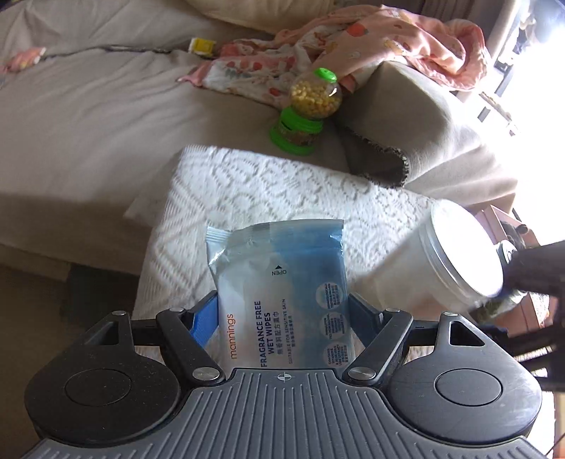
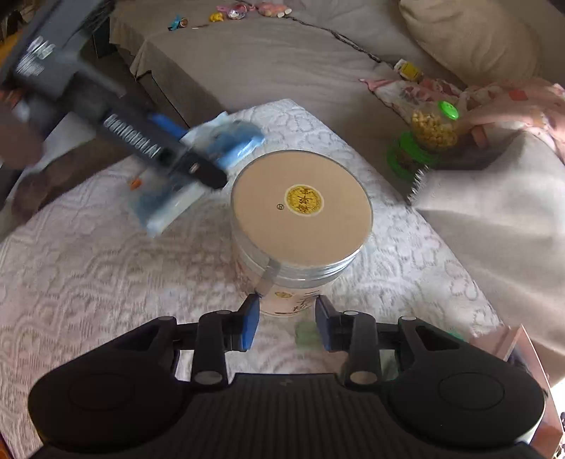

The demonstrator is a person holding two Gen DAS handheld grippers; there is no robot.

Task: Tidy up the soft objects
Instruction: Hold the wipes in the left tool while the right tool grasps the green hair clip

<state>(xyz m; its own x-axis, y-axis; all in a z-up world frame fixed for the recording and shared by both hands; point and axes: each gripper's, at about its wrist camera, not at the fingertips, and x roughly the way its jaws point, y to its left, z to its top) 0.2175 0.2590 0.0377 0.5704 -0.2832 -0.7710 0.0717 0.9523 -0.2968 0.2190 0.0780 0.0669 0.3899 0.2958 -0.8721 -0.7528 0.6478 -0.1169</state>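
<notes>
My left gripper (image 1: 282, 310) is shut on a blue and white pack of wet wipes (image 1: 282, 282) and holds it above a white lace-patterned cushion (image 1: 254, 190). In the right wrist view the pack (image 2: 219, 141) shows blurred at the left in the left gripper (image 2: 197, 169). My right gripper (image 2: 286, 317) is shut on the lower body of a round white canister (image 2: 300, 226) with a flat beige lid, standing on the cushion (image 2: 88, 264). The canister also shows in the left wrist view (image 1: 445, 257), at the right.
A green-capped jar of yellow pellets (image 1: 310, 106) stands on the grey bed cover (image 1: 88, 113) beyond the cushion. A pink patterned cloth (image 1: 370, 46) lies behind it. A beige folded blanket (image 1: 423, 116) lies at the right. Small toys (image 2: 226, 12) lie at the far edge.
</notes>
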